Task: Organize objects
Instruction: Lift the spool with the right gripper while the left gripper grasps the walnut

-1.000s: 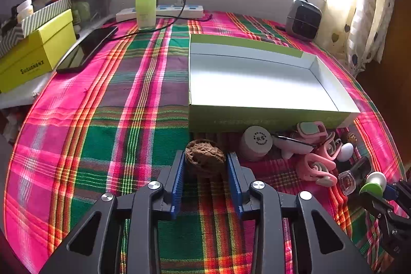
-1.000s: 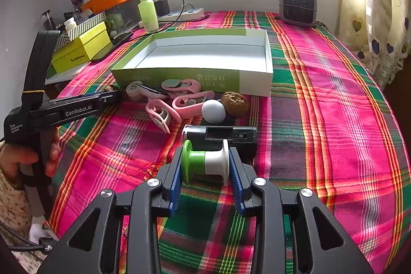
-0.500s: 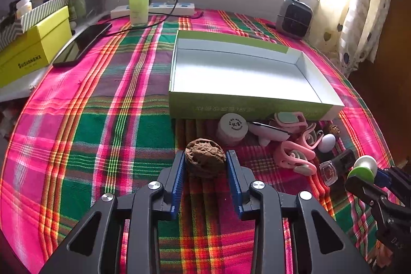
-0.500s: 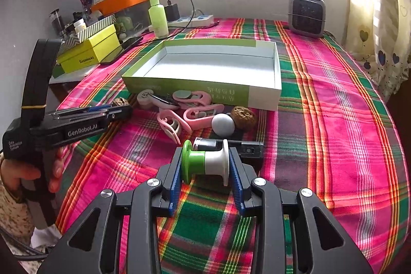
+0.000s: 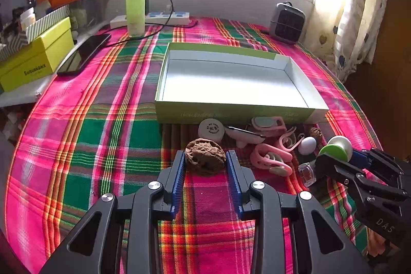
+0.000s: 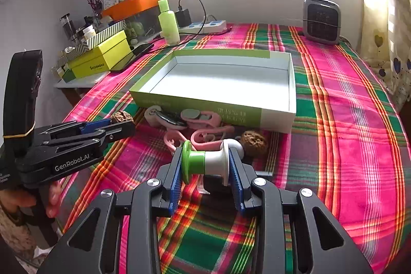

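Note:
My left gripper [image 5: 205,158] is shut on a brown walnut [image 5: 205,156], held just above the plaid cloth. My right gripper [image 6: 205,163] is shut on a green-and-white spool [image 6: 205,163], also lifted off the table. In the right wrist view the left gripper [image 6: 113,125] shows at the left with the walnut [image 6: 122,117] at its tip. The shallow green box [image 5: 236,109] with a white, empty inside lies ahead. Along its near wall sit a white round cap [image 5: 211,129], pink clips [image 5: 269,158], a white egg shape [image 5: 308,145] and a second walnut [image 6: 253,143].
A green bottle [image 5: 135,9], power strip [image 5: 151,18] and cable stand at the back. A phone [image 5: 84,54] and yellow box [image 5: 36,60] lie at the left, a small heater [image 5: 289,22] at the back right. A small glass bottle [image 5: 307,172] lies near the right gripper.
The left gripper has pulled back and risen with the walnut, so the box looks farther away. The right gripper has lifted slightly with the spool.

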### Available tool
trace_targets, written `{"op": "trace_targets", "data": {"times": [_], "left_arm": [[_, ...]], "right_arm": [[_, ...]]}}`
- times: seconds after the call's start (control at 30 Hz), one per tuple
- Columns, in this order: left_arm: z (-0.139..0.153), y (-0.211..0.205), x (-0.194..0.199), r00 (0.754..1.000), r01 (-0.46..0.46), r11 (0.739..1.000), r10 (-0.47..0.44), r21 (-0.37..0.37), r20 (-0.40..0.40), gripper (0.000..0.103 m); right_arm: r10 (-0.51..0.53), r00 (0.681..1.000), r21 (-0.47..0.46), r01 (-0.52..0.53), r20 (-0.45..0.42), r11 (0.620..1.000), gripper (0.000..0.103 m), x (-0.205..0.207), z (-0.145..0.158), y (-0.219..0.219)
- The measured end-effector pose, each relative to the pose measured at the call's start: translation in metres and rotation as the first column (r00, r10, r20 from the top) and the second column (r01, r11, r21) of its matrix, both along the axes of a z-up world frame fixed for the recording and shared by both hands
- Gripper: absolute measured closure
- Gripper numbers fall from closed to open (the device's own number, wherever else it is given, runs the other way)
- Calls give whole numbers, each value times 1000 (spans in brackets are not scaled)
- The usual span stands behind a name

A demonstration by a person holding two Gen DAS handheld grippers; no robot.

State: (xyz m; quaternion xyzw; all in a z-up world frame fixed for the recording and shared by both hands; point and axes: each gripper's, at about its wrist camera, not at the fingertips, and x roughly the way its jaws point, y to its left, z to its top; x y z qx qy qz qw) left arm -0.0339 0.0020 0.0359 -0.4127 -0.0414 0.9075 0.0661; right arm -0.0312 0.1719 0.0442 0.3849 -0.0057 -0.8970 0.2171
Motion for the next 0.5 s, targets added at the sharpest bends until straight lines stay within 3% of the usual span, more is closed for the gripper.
{"op": "trace_targets", "data": {"times": [0.5], "left_arm": [[26, 8, -29, 997, 54, 997, -51, 47, -49, 73]], "right_arm": [[-13, 999, 11, 13, -32, 1000, 69, -33, 22, -3]]}}
